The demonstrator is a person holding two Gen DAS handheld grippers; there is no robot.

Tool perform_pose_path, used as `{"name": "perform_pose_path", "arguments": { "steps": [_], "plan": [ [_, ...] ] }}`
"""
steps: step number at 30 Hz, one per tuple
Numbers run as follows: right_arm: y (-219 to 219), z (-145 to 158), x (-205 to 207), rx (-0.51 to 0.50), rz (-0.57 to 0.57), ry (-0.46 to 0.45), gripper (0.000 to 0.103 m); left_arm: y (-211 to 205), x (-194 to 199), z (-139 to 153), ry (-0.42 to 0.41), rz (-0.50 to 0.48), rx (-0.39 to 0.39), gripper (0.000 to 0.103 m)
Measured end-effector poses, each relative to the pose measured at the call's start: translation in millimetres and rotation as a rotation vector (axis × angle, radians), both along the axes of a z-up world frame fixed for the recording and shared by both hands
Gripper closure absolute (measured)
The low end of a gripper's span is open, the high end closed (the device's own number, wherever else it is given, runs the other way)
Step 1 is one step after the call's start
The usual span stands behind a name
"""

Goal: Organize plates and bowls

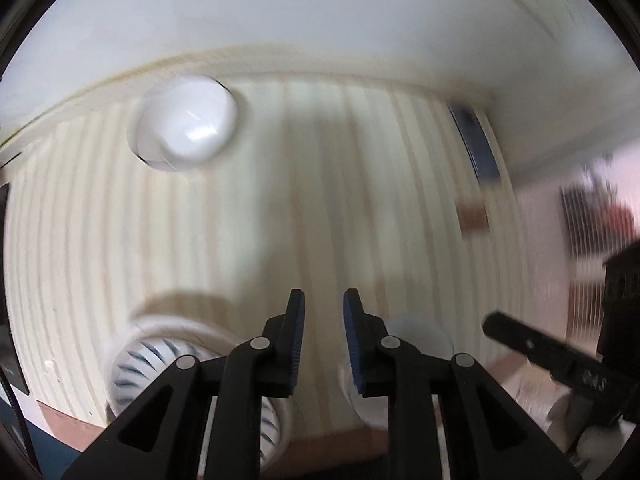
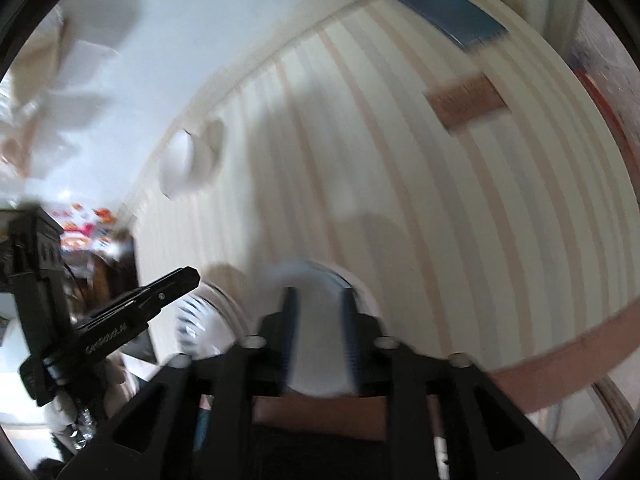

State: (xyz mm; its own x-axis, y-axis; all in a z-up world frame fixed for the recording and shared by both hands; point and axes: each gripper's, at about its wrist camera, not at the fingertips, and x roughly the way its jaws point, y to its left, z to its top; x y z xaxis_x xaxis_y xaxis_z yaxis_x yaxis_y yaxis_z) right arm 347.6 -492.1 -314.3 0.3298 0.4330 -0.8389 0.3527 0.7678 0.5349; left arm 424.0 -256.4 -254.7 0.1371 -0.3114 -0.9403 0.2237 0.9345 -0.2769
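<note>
The views are motion-blurred. In the left wrist view, my left gripper (image 1: pixel 324 308) is open and empty above a striped wooden table (image 1: pixel 320 200). A white bowl with blue stripes (image 1: pixel 160 360) sits near the front edge, left of the fingers. A plain white bowl (image 1: pixel 416 344) sits to the right, partly behind the right finger. An upside-down white bowl (image 1: pixel 188 124) sits far left. My right gripper (image 2: pixel 318 304) is open, jaws above the plain white bowl (image 2: pixel 320 360); contact cannot be told. The striped bowl (image 2: pixel 204 320) lies left of it, the far bowl (image 2: pixel 188 160) near the wall.
A blue phone (image 1: pixel 476 144) and a brown card (image 1: pixel 474 220) lie at the table's right side; they also show in the right wrist view, phone (image 2: pixel 452 16) and card (image 2: pixel 468 100). A white wall runs behind the table. Clutter lies beyond the table's left end (image 2: pixel 88 228).
</note>
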Motion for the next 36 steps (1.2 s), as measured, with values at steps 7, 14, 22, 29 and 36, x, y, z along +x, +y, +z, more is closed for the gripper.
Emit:
{"name": "perform_pose_path", "arguments": {
  "steps": [7, 14, 22, 29, 36],
  "plan": [
    [61.9, -2.4, 113.6, 0.011, 0.084, -0.110, 0.055, 83.5, 99.4, -23.1, -0.023, 0.262, 0.054, 0.083],
    [128.8, -50.2, 224.4, -0.007, 0.148, -0.065, 0.055, 119.8, 163.2, -93.3, 0.131, 0.316, 0.010, 0.083],
    [158.9, -92.5, 260.0, -0.043, 0.161, 0.008, 0.087, 109.7, 174.2, -114.4, 0.113, 0.270, 0.017, 0.090],
    [162.6, -87.0, 250.0, -0.103, 0.167, 0.000, 0.090, 90.1, 160.5, -105.4, 0.057, 0.212, 0.063, 0.091],
    [149.8, -58.3, 215.9, -0.125, 0.172, -0.031, 0.090, 77.3, 130.9, -70.0, 0.008, 0.152, 0.056, 0.091]
  ]
}}
